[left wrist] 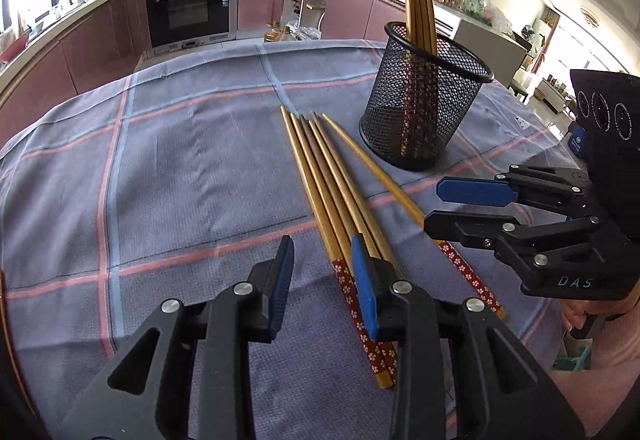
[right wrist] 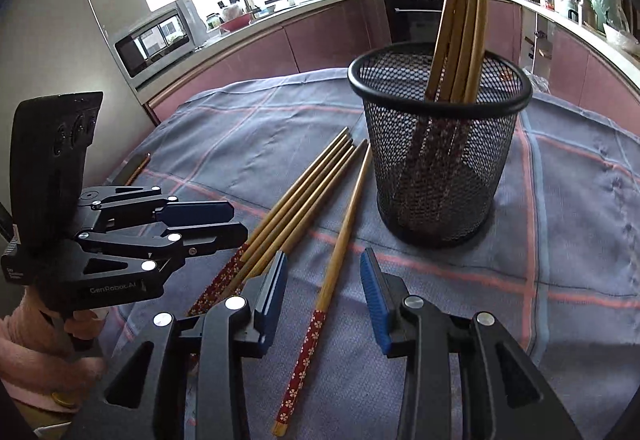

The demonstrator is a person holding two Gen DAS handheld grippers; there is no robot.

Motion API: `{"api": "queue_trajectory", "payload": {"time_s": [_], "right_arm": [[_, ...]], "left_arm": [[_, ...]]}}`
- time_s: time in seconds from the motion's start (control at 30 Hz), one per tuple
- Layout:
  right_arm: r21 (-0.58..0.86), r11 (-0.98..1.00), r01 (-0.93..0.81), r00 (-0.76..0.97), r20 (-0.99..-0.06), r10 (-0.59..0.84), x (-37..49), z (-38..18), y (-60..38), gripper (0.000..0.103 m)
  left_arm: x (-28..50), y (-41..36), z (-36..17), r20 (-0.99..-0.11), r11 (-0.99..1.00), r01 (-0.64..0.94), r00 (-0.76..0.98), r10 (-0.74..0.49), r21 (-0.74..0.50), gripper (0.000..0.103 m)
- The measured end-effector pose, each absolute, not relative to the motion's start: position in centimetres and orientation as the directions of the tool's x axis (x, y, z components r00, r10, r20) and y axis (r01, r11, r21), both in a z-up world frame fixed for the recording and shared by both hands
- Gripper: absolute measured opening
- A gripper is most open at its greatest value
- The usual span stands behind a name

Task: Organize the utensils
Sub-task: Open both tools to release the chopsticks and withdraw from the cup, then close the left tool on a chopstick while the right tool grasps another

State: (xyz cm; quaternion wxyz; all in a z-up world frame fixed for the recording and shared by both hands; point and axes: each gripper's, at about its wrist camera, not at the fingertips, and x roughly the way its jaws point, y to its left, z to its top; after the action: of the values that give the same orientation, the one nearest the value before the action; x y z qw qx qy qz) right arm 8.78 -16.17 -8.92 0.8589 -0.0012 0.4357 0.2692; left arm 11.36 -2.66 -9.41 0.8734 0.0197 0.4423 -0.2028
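Landmark: a black mesh cup (right wrist: 438, 144) stands upright on the tabletop (left wrist: 180, 160), which is covered by a grey-blue checked cloth (right wrist: 560, 200).
In the cup: several golden chopsticks (right wrist: 464, 8) stand tips up, leaning against the far side of the rim; their red flowered ends show through the mesh.
Bundle: four chopsticks (left wrist: 324, 176) lie side by side on the cloth, just beside the cup on its window side, thin tips toward the cup, red flowered ends toward the person.
Single chopstick: one more (right wrist: 340, 240) lies apart from the bundle, between the bundle and the cup, its tip close to the cup's base.
Left gripper (left wrist: 324, 272): jaws partly open with nothing between the pads; it hangs over the red ends of the bundle, on the side away from the cup, and its right finger (left wrist: 366, 284) covers part of those ends. Whether it touches them cannot be told.
Right gripper (right wrist: 324, 300): jaws partly open, nothing gripped; the single chopstick's red end lies on the cloth in the gap between the pads, clear of both.
Hands: pink sleeves show behind each gripper's handle.
Background: a kitchen counter with an oven (left wrist: 188, 4) behind the cup.
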Motion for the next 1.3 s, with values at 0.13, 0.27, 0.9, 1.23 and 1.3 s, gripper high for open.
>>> {"api": "queue_trajectory", "payload": {"time_s": [0.13, 0.27, 0.9, 1.23, 1.3], "right_arm": [[0.239, 0.862, -0.447, 0.47, -0.757, 0.454, 8.4, -9.5, -16.2, 0.036], [0.235, 0.867, -0.439, 0.475, -0.759, 0.446, 8.1, -9.9, -16.2, 0.035], [0.179, 0.885, -0.431, 0.499, -0.769, 0.398, 9.5, -9.9, -14.3, 0.034], [0.178, 0.895, -0.41, 0.503, -0.774, 0.384, 11.1, -10.1, -13.8, 0.016], [0.212, 0.892, -0.398, 0.494, -0.77, 0.403, 11.2, -10.2, -14.2, 0.008]], "left_arm": [[11.3, -2.7, -9.9, -0.785, 0.917, 0.372, 0.521, -0.336, -0.145, 0.029], [11.0, -2.8, -10.0, -0.788, 0.918, 0.37, 0.52, -0.33, -0.141, 0.029], [12.5, -3.8, -10.0, -0.802, 0.933, 0.356, 0.54, -0.255, -0.056, 0.027], [14.5, -4.6, -10.0, -0.805, 0.939, 0.341, 0.542, -0.242, -0.052, 0.016], [14.5, -4.4, -10.1, -0.803, 0.939, 0.336, 0.54, -0.253, -0.071, 0.01]]}}
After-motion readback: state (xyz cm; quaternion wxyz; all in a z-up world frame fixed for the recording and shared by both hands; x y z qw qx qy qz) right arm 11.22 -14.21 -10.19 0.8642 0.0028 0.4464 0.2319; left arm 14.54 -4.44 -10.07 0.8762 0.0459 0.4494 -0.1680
